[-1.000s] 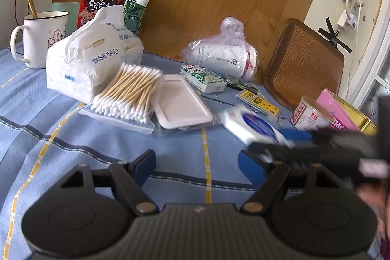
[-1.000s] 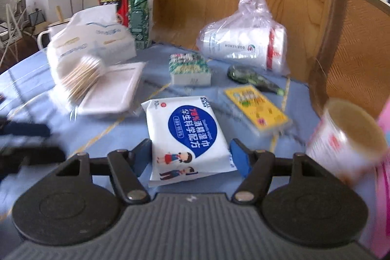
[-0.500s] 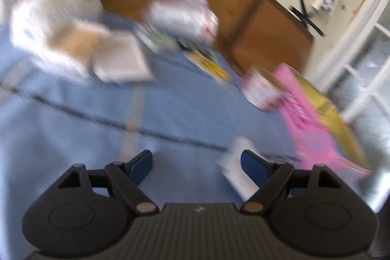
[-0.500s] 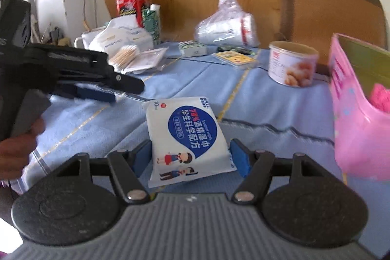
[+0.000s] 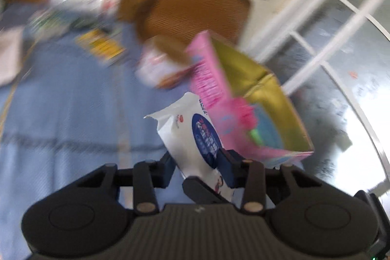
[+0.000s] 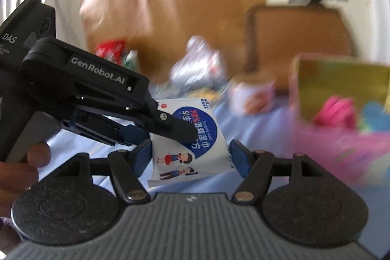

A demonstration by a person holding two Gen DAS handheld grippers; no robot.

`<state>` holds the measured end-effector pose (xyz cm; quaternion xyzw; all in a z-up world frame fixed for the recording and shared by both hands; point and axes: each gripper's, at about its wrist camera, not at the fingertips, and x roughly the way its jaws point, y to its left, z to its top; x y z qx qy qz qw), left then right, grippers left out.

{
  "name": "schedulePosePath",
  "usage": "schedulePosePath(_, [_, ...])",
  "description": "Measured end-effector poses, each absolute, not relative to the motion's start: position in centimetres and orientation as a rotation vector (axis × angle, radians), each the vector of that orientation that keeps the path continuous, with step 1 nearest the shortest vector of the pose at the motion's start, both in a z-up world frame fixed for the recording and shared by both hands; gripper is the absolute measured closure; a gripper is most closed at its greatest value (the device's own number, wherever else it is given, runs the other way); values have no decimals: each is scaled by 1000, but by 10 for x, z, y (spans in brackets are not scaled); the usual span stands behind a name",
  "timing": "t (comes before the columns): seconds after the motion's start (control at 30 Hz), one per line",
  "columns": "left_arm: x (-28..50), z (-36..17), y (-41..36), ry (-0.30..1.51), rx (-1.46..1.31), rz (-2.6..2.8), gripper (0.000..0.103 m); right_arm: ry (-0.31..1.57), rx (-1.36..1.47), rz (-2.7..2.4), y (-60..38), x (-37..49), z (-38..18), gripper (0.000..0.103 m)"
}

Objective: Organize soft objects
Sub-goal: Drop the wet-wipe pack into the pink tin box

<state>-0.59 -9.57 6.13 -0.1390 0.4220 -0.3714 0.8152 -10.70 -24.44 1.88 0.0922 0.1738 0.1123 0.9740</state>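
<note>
Left wrist view
- Wipes pack (image 5: 195, 135): we see it standing nearly upright between our left gripper (image 5: 196, 162) fingers, long axis running up and away from us.
- Left fingers: drawn in against both faces of the pack and clamped on it, so far as the blur lets us judge.
- Pink box (image 5: 246, 109): open, just right of the pack and touching its upper edge; our guess is the pack belongs in it.
- In the way: the box's near pink wall stands between pack and opening.
- Round tub (image 5: 158, 65): beyond the pack, beside the box.

Right wrist view
- Right gripper (image 6: 190, 157): fingers spread wide, with the pack's (image 6: 192, 140) lower end lying between them; whether they touch its edges, we cannot tell.
- Left gripper (image 6: 170, 128): reaches in from the left of the pack, one finger lying across its printed face.
- Nearer hand: the left one looks to have the firmer hold.
- Box (image 6: 341, 104): right of the pack, apart from it here; tablecloth (image 6: 256, 128) underneath.
</note>
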Motion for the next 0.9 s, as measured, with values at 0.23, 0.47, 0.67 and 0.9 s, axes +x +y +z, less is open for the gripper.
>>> schedulePosePath(0.23, [5, 90, -193, 830, -171, -899, 64, 241, 161, 14, -306, -110, 38, 32])
schedulePosePath(0.47, [34, 88, -251, 795, -81, -787, 43, 296, 114, -169, -358, -60, 32, 30])
schedulePosePath(0.67, [26, 76, -227, 815, -129, -819, 40, 278, 148, -170, -367, -73, 23, 31])
schedulePosePath(0.9, [11, 78, -180, 777, -181, -838, 40, 242, 193, -142, -342, -95, 26, 33])
